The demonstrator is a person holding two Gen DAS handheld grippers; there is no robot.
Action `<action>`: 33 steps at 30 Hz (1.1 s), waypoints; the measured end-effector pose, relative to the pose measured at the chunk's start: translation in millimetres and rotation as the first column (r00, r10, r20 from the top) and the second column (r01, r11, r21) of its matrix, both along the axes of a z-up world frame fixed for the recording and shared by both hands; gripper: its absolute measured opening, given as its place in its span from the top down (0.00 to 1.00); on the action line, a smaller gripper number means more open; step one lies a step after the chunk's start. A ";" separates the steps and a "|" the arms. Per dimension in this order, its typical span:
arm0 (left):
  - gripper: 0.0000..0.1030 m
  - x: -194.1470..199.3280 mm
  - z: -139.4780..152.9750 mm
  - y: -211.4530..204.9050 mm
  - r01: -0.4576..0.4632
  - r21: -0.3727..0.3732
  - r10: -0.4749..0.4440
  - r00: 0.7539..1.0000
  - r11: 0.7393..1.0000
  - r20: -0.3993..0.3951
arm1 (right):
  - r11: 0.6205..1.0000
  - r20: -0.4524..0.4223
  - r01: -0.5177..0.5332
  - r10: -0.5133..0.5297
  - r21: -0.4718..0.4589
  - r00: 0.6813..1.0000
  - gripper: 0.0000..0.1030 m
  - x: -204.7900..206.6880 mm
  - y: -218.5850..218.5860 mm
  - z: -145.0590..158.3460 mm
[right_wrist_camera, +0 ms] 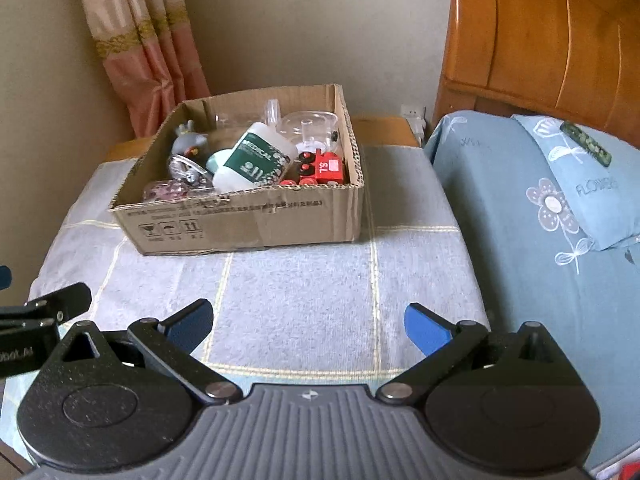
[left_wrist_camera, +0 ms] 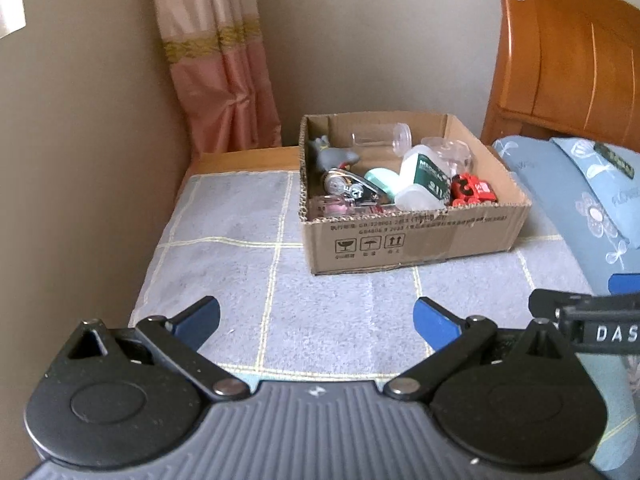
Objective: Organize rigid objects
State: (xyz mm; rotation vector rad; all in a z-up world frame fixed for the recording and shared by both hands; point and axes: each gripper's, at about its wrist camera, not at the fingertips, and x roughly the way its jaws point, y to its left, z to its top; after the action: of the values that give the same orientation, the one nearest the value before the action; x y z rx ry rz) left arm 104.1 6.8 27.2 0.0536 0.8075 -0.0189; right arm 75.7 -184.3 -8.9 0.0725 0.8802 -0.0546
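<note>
1. The cardboard box [right_wrist_camera: 256,216] sits toward the far end of the surface [right_wrist_camera: 300,288], on a grey-blue checked cloth [left_wrist_camera: 240,272], and it's stuffed with small stuff.
2. Inside: a white bottle with a green "MEDICAL" label [right_wrist_camera: 252,160] lies on its side in the middle, a red toy train [right_wrist_camera: 324,168] is in the near right corner, and a grey toy figure [left_wrist_camera: 332,154] is at the far left. Clear plastic containers [right_wrist_camera: 308,124] are along the far side, and some shiny bits sit near left, too jumbled to make out.
3. Both tongs hang over the near part of the cloth, well short of the box. Left tongs [left_wrist_camera: 316,316] are spread wide, nothing between the blue pads. Right tongs [right_wrist_camera: 308,320] are wide too, also empty.
4. Right of the surface there's a bed with a blue floral sheet [right_wrist_camera: 520,220] and pillow [right_wrist_camera: 580,184], wooden headboard [right_wrist_camera: 540,40] behind. A pink curtain [left_wrist_camera: 220,60] hangs in the far left corner.
</note>
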 end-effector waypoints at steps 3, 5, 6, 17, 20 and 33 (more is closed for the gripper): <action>0.01 -5.3 8.3 1.1 -0.007 -0.005 0.007 1.000 1.000 0.021 | 1.000 0.029 -0.005 0.006 -0.023 1.000 0.00 -6.6 5.6 9.4; 0.01 -8.1 13.8 0.6 -0.009 0.008 0.009 0.999 1.000 0.038 | 1.000 0.051 -0.006 0.008 -0.029 0.999 0.00 -10.4 8.3 14.6; 0.01 -7.8 15.5 -0.3 -0.013 0.012 0.013 0.999 1.000 0.044 | 1.000 0.057 -0.005 0.007 -0.029 0.998 0.00 -10.4 8.8 16.4; 0.01 -16.9 22.7 -0.6 -0.031 0.023 0.029 0.996 0.999 0.078 | 1.000 0.088 -0.013 0.015 -0.021 0.996 0.00 -17.3 14.7 24.0; 0.01 -18.2 23.3 -0.7 -0.030 0.024 0.028 0.997 0.999 0.077 | 1.000 0.090 -0.013 0.014 -0.017 0.996 0.00 -17.8 14.1 24.8; 0.01 -20.9 26.2 -3.5 -0.028 0.020 0.027 0.996 0.999 0.082 | 1.000 0.103 -0.011 0.011 -0.008 0.995 0.00 -19.2 13.4 27.7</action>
State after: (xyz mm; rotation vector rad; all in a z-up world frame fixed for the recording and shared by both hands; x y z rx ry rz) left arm 83.2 3.3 53.4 0.0627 0.7266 0.0176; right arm 56.5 -171.0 18.7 0.0629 0.7773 -0.0437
